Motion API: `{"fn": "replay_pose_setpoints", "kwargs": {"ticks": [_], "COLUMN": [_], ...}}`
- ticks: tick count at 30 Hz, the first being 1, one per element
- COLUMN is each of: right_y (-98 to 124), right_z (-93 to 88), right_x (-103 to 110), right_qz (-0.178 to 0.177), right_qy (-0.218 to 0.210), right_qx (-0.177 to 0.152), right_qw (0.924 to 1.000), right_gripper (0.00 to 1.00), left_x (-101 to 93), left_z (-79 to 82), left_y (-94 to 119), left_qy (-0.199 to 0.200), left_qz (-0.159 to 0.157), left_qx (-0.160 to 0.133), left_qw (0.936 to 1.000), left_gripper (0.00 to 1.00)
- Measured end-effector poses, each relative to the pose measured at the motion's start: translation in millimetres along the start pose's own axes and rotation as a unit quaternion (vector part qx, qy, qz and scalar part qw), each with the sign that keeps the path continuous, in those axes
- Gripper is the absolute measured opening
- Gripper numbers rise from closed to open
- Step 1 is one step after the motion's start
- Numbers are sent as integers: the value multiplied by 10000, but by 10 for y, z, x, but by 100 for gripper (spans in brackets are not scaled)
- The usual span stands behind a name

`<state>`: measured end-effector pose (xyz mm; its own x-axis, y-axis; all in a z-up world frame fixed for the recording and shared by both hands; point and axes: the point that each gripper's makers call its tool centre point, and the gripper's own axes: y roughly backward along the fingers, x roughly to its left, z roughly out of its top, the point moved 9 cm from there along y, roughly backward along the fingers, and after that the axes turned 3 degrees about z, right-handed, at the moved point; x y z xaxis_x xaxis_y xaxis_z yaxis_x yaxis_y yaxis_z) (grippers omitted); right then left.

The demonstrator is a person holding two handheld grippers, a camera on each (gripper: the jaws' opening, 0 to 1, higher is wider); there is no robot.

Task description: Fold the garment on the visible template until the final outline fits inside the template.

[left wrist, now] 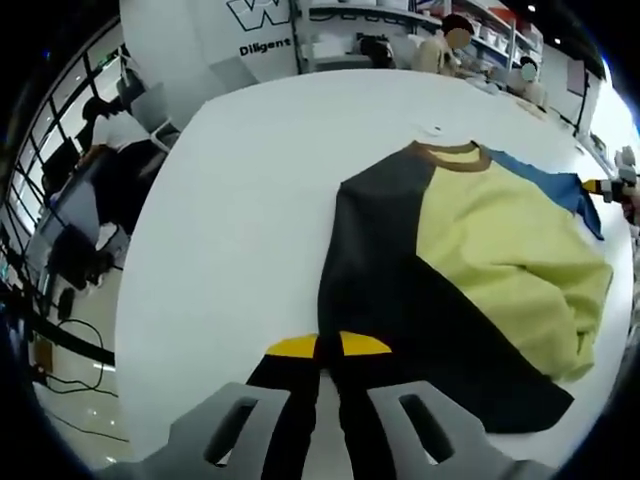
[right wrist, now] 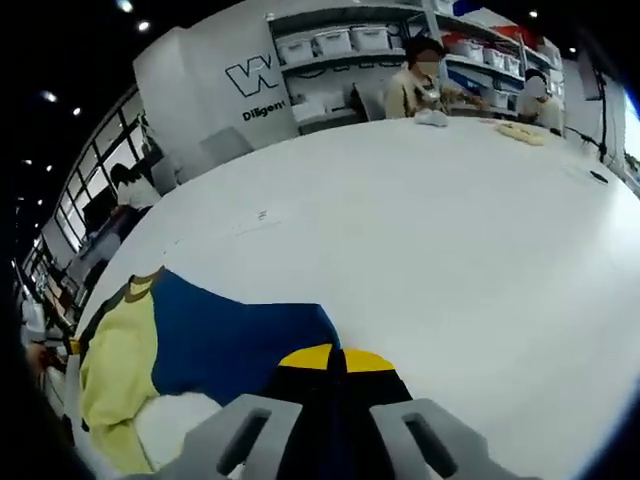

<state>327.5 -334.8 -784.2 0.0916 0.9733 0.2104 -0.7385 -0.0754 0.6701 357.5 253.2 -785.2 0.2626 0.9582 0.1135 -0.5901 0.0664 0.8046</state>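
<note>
Your left gripper pinches the garment's dark sleeve cuff, its body stretching toward one o'clock on the white table, while your right gripper clamps the blue sleeve, body lying toward nine o'clock.

Yellow, charcoal and blue garment on white table.

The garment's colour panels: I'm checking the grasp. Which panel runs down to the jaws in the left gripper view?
The dark charcoal panel of the garment. It leads down to the yellow-and-black cuff at the left gripper, while the pale yellow and blue panels lie farther off.
</note>
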Motion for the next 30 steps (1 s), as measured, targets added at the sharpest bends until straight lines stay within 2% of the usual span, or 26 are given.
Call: {"fn": "replay_pose_setpoints", "kwargs": {"ticks": [1,6,9,11,13,20,21,24,28,30], "right_y": [-18,-105,-158,-174,-198,-199,-188,-161,-104,-69], "right_z": [-3,-38,-55,-65,-48,-42,-44,-40,-39,-33], "right_x": [-1,-50,-87,-80,-97,-68,-62,-46,-17,7], "right_qz": [-24,-160,-209,-201,-230,-235,-236,-132,4,116], "right_qy": [138,260,662,739,1007,1111,1130,1089,1128,1051], "right_qx": [49,140,188,209,109,120,105,-46,-161,-263], "right_qw": [9999,9994,9974,9968,9946,9935,9933,9940,9935,9940], "right_gripper": [0,0,0,0,0,0,1,14,19,27], "left_x": [2,-5,-10,-11,-12,-16,-12,-3,9,5], "left_z": [1,-4,-9,-10,-13,-14,-10,-7,5,4], "left_y": [-2,1,6,10,12,16,12,21,50,79], "left_qy": [6,-6,-18,-40,-51,-7,-3,63,138,135], "left_qz": [-5,-12,-17,-22,-30,-28,-26,47,110,123], "left_qx": [0,-5,-7,-9,-14,-17,-16,-13,-131,-165], "left_qw": [10000,10000,10000,10000,10000,10000,10000,10000,9998,9997], "left_gripper": [5,5,5,5,5,6,7,12,20,26]}}
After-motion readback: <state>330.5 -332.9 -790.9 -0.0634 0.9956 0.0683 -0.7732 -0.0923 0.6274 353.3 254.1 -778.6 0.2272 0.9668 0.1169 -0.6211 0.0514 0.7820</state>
